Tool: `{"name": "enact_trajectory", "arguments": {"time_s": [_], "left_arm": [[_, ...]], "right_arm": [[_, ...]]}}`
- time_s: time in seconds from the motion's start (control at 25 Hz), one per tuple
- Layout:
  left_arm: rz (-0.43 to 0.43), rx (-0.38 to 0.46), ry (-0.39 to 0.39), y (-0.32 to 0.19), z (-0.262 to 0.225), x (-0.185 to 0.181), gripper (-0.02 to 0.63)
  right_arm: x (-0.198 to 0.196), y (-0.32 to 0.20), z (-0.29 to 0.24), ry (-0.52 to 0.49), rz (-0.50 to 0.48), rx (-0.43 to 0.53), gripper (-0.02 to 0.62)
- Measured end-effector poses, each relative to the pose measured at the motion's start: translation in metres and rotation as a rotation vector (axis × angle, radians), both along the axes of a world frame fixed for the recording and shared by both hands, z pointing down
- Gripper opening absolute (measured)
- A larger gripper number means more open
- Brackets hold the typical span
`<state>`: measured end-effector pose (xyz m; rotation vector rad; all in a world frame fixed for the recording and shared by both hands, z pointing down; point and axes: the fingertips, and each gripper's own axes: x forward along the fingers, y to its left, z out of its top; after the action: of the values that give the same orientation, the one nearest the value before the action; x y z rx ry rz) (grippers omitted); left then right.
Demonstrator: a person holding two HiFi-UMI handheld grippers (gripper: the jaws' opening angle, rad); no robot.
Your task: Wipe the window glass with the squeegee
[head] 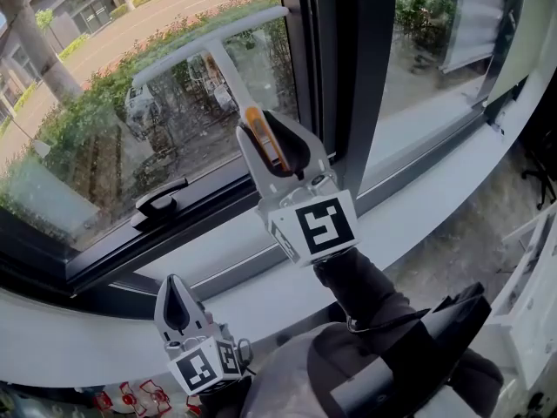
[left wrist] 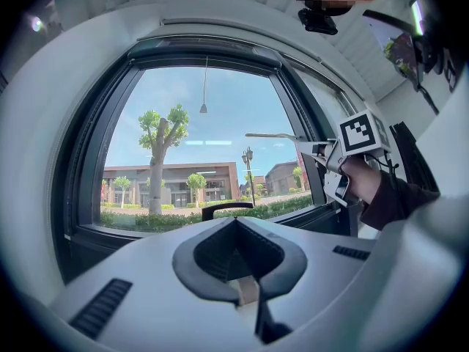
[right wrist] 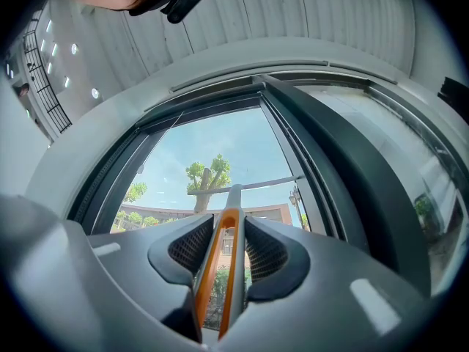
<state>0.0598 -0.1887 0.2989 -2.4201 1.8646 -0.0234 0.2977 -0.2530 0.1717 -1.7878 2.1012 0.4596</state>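
Right gripper [head: 275, 139]: raised in front of the window, its jaws closed narrow on the orange-and-grey handle of the squeegee [head: 215, 45].
Squeegee: the handle runs up from the jaws and ends in a long pale blade. The blade lies across the upper part of the window glass [head: 96, 138] with its left end lower than its right. It looks to be on the pane, but I cannot tell whether it touches.
Left gripper [head: 174, 290]: held low, near the person's body and below the sill [head: 409, 220], well apart from the squeegee. Its jaws [left wrist: 236, 226] are together at the tips with nothing between them.
Window handle [head: 160, 201]: black, on the lower frame of the pane, below and to the left of the right gripper.
Frame post [head: 352, 59]: dark and upright, just to the right of the right gripper, between the two panes.
Outside: trees, hedges, a road and low buildings under a blue sky.
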Motion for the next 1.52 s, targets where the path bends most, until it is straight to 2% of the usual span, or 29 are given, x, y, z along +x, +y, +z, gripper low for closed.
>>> {"name": "enact_trajectory", "arguments": {"time_s": [1.52], "left_arm": [[0.020, -0.015, -0.004, 0.000, 0.009, 0.007, 0.000]], "right_arm": [[-0.002, 0.004, 0.047, -0.019, -0.008, -0.083, 0.130]]}}
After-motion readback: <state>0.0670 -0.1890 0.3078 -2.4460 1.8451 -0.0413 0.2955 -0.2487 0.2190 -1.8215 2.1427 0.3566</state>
